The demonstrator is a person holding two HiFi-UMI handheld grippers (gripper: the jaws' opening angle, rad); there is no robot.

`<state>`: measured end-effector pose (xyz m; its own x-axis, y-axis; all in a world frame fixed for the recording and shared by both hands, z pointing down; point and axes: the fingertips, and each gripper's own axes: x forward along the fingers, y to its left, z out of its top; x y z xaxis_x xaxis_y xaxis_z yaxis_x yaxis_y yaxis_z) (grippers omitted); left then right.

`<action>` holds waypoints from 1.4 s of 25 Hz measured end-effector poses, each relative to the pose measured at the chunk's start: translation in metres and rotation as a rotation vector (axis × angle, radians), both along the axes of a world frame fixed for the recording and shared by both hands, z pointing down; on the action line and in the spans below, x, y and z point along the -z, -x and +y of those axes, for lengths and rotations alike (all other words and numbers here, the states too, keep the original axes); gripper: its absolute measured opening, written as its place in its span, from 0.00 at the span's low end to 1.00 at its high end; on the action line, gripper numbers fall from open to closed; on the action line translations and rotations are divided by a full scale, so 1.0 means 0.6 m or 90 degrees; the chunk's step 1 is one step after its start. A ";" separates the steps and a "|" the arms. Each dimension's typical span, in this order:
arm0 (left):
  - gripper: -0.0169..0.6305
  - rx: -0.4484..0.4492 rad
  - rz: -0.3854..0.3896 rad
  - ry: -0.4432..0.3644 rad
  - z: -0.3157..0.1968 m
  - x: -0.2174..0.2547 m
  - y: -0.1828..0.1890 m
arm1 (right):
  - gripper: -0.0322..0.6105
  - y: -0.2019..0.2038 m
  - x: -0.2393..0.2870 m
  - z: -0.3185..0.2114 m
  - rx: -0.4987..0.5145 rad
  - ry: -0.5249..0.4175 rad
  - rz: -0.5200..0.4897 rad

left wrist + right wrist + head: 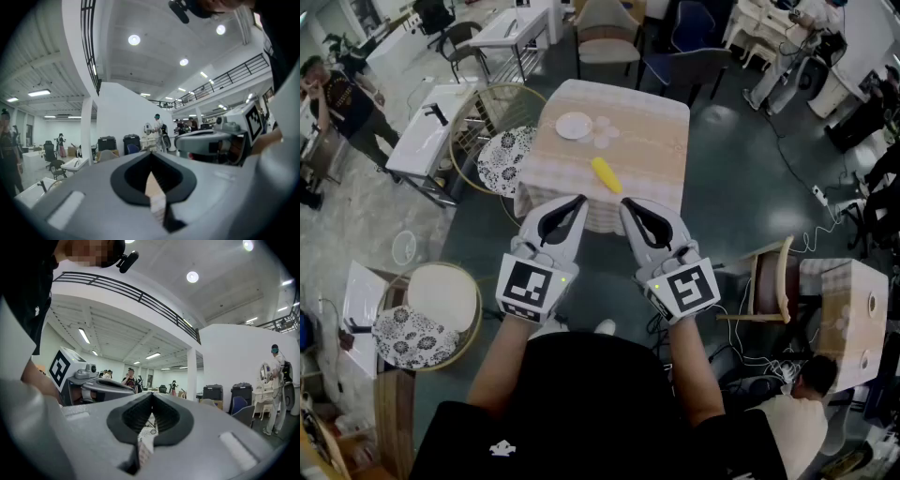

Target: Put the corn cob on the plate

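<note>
A yellow corn cob lies on the small table with a beige cloth, near its front edge. A white plate sits at the table's far left part. My left gripper and right gripper hang side by side in front of the table, short of the cob and apart from it. Both have their jaws closed together with nothing between them. In the left gripper view my left gripper points level across the room, and so does my right gripper in the right gripper view; neither view shows the cob or plate.
A round wicker chair with a patterned cushion stands left of the table, and another sits at the lower left. A wooden chair and a second clothed table are at the right. Cables lie on the floor. People stand around the room.
</note>
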<state>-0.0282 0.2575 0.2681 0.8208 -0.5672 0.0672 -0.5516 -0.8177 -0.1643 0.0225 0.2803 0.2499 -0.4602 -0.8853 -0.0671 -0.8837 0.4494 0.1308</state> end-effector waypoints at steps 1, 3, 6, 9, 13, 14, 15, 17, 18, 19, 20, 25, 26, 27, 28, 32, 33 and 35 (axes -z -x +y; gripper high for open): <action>0.01 0.001 0.000 0.000 0.005 0.000 -0.003 | 0.05 -0.004 0.001 0.004 0.000 -0.001 -0.002; 0.01 0.004 0.001 0.000 0.013 0.001 -0.008 | 0.05 -0.011 0.003 0.012 -0.001 -0.006 -0.010; 0.01 0.008 0.000 -0.004 0.023 0.000 -0.012 | 0.05 -0.020 0.003 0.020 0.001 -0.009 -0.020; 0.01 0.011 -0.005 -0.006 0.031 -0.003 -0.016 | 0.05 -0.024 -0.003 0.025 0.002 -0.007 -0.013; 0.01 0.021 -0.005 0.000 0.038 -0.006 -0.018 | 0.05 -0.034 -0.008 0.029 0.011 -0.002 -0.019; 0.01 0.022 -0.006 0.002 0.039 -0.008 -0.018 | 0.05 -0.036 -0.011 0.029 0.010 0.000 -0.019; 0.01 0.023 -0.008 0.004 0.040 -0.010 -0.018 | 0.05 -0.039 -0.013 0.029 0.009 0.003 -0.019; 0.01 0.023 -0.014 0.004 0.042 -0.014 -0.018 | 0.05 -0.041 -0.017 0.029 0.006 0.006 -0.020; 0.01 0.023 -0.016 0.003 0.041 -0.014 -0.019 | 0.05 -0.042 -0.018 0.028 0.006 0.007 -0.020; 0.01 0.023 -0.017 0.003 0.039 -0.014 -0.019 | 0.05 -0.043 -0.020 0.026 0.005 0.009 -0.020; 0.01 0.023 -0.017 0.004 0.036 -0.013 -0.020 | 0.05 -0.044 -0.021 0.024 0.004 0.012 -0.021; 0.01 0.015 0.009 0.034 0.018 -0.019 -0.020 | 0.05 -0.048 -0.030 0.007 -0.001 0.019 -0.024; 0.01 0.011 0.011 0.035 0.015 -0.021 -0.020 | 0.05 -0.049 -0.031 0.003 -0.004 0.019 -0.024; 0.01 0.008 0.010 0.034 0.011 -0.022 -0.019 | 0.05 -0.048 -0.032 -0.003 -0.007 0.020 -0.023; 0.01 0.004 0.008 0.034 0.006 -0.024 -0.018 | 0.05 -0.047 -0.032 -0.009 -0.009 0.021 -0.021; 0.01 -0.015 0.009 0.045 -0.024 -0.027 -0.022 | 0.05 -0.039 -0.036 -0.036 -0.011 0.027 -0.008; 0.01 -0.018 0.006 0.045 -0.031 -0.030 -0.024 | 0.05 -0.039 -0.038 -0.044 -0.012 0.029 -0.005; 0.01 -0.021 0.005 0.046 -0.048 -0.033 -0.026 | 0.05 -0.040 -0.040 -0.061 -0.015 0.033 -0.004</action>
<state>-0.0125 0.2286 0.2878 0.8400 -0.5332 0.1008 -0.5247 -0.8454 -0.0995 0.0462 0.2436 0.2738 -0.4394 -0.8980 -0.0235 -0.8945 0.4350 0.1030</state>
